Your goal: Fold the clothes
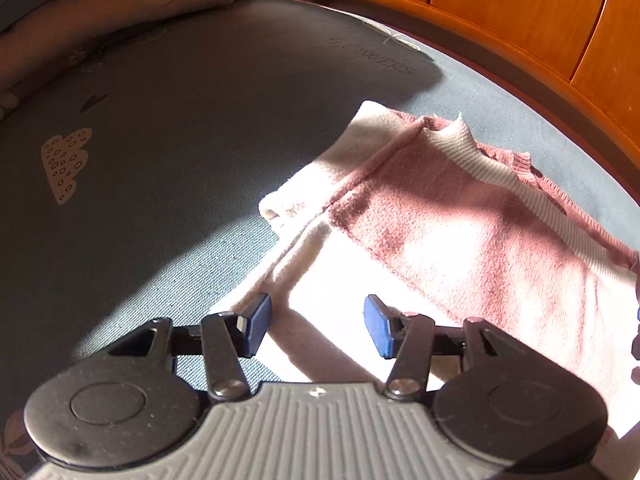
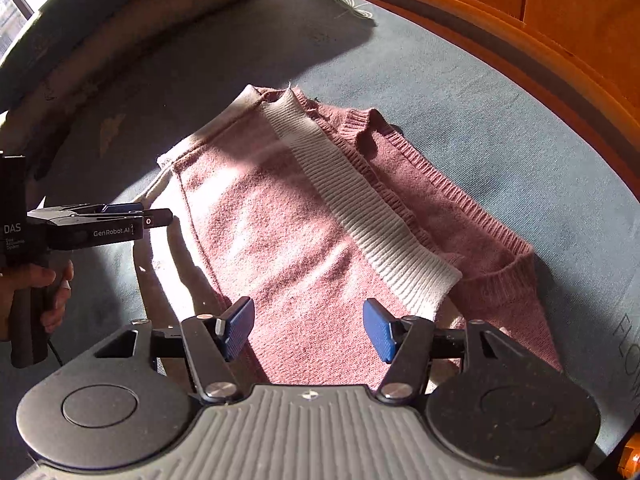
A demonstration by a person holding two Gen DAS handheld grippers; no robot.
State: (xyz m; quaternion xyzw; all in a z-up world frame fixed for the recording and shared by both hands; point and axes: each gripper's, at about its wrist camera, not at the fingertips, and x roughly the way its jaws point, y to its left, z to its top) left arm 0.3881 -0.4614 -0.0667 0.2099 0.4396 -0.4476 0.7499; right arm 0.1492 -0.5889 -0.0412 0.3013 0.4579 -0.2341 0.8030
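A pink and cream knit sweater (image 1: 448,232) lies partly folded on a blue-grey bedsheet (image 1: 168,168), with a cream ribbed band (image 2: 360,208) across its top. My left gripper (image 1: 316,324) is open and empty, hovering just above the sweater's cream near-left edge. My right gripper (image 2: 308,328) is open and empty, hovering above the sweater's pink near edge. The left gripper also shows from the side in the right wrist view (image 2: 156,216), at the sweater's left edge, held by a hand.
A wooden bed frame (image 1: 520,12) curves along the far right side. A brown pillow (image 1: 120,4) lies at the far left. The sheet (image 2: 500,128) has printed shapes and lettering. Strong sunlight and shadows fall across the sweater.
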